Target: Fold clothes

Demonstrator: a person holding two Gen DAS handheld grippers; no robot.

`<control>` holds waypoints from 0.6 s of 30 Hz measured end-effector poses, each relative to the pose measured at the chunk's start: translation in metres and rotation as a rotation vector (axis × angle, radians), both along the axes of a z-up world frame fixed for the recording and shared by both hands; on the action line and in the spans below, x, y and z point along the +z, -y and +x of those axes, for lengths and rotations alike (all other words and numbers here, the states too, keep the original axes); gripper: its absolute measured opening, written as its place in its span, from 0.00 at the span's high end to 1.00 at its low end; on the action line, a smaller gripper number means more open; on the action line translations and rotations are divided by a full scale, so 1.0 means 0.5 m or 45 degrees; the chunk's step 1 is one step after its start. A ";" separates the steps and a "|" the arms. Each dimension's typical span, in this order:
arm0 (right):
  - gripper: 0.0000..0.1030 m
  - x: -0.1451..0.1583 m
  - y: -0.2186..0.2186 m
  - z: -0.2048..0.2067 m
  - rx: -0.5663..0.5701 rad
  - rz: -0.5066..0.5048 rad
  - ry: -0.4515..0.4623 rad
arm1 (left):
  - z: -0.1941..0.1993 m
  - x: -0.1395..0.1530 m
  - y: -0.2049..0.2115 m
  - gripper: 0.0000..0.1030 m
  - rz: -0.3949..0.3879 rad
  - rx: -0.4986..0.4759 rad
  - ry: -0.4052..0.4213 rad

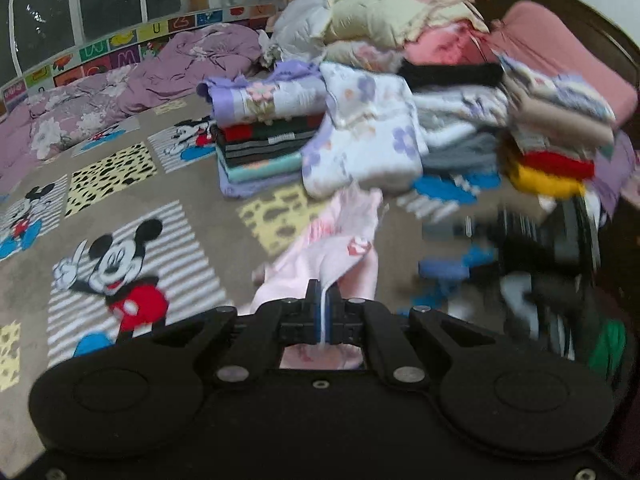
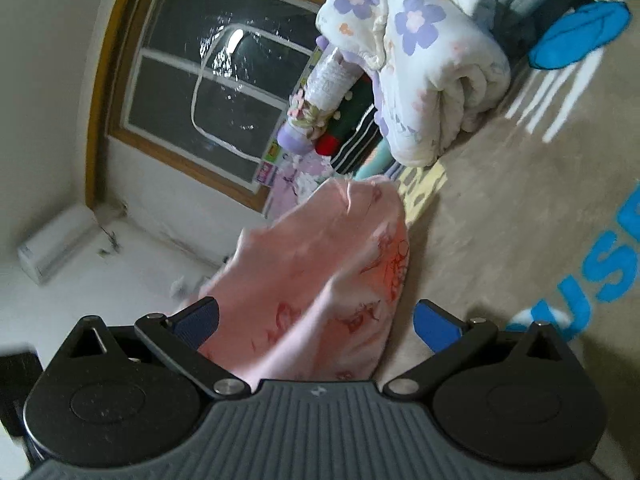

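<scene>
A pale pink garment (image 1: 340, 240) with small red prints hangs lifted above the cartoon-print bed cover (image 1: 132, 208). My left gripper (image 1: 323, 300) is shut on a thin edge of it, and the cloth trails away toward the clothes stacks. In the right wrist view the same pink garment (image 2: 320, 264) drapes between the wide-apart blue pads (image 2: 200, 320) of my right gripper (image 2: 316, 324). That gripper is open, and the far pad stands clear of the cloth.
Stacks of folded clothes (image 1: 260, 136) stand at the back of the bed, with a floral padded piece (image 1: 368, 136) leaning in front. A purple quilt (image 1: 120, 92) lies at the left by the window (image 2: 208, 92). At the right is a blurred dark pile (image 1: 552, 264).
</scene>
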State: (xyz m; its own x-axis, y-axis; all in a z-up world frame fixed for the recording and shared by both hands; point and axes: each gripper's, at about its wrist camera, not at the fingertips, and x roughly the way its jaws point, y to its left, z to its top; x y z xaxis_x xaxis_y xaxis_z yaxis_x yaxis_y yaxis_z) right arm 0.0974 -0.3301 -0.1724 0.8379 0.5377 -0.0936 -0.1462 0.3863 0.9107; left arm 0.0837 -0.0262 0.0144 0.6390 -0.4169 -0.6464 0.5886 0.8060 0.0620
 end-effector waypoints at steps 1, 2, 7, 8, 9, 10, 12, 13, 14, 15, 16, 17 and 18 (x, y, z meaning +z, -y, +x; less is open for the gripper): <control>0.00 -0.001 0.005 -0.003 -0.003 0.025 0.002 | -0.024 -0.006 -0.006 1.00 0.020 -0.010 0.003; 0.00 -0.002 0.009 -0.007 -0.005 0.039 -0.002 | -0.046 -0.013 -0.012 1.00 0.044 -0.019 0.007; 0.00 -0.013 0.012 -0.018 0.019 0.082 -0.027 | -0.125 -0.040 -0.072 1.00 0.057 0.021 0.014; 0.00 -0.016 0.009 -0.019 0.027 0.087 -0.033 | -0.137 -0.043 -0.086 1.00 0.050 0.039 0.017; 0.00 -0.018 0.007 -0.021 0.033 0.088 -0.039 | -0.149 -0.046 -0.102 1.00 0.035 0.062 0.017; 0.00 -0.020 0.003 -0.024 0.042 0.083 -0.044 | -0.161 -0.049 -0.116 1.00 0.022 0.082 0.018; 0.01 -0.025 -0.004 -0.029 0.059 0.072 -0.055 | -0.182 -0.056 -0.136 1.00 0.009 0.117 0.018; 0.01 -0.026 -0.006 -0.032 0.059 0.062 -0.060 | -0.192 -0.061 -0.138 1.00 0.010 0.127 0.023; 0.01 -0.027 -0.009 -0.035 0.059 0.051 -0.065 | -0.200 -0.064 -0.135 1.00 0.010 0.129 0.033; 0.02 -0.030 -0.009 -0.038 0.054 0.050 -0.070 | -0.206 -0.068 -0.128 0.99 0.011 0.134 0.043; 0.03 -0.032 -0.007 -0.039 0.044 0.052 -0.079 | -0.207 -0.074 -0.116 0.85 0.015 0.144 0.055; 0.06 -0.033 -0.005 -0.041 0.033 0.053 -0.087 | -0.209 -0.079 -0.104 0.71 0.019 0.153 0.067; 0.06 -0.034 -0.002 -0.042 0.023 0.055 -0.096 | -0.212 -0.084 -0.093 0.43 0.022 0.159 0.082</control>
State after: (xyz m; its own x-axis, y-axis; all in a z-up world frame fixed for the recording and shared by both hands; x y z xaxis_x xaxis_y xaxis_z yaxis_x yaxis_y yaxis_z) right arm 0.0764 -0.3288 -0.1892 0.8197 0.5573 -0.1323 -0.0833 0.3445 0.9351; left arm -0.0224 0.0201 -0.0276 0.7255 -0.3211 -0.6087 0.4784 0.8711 0.1108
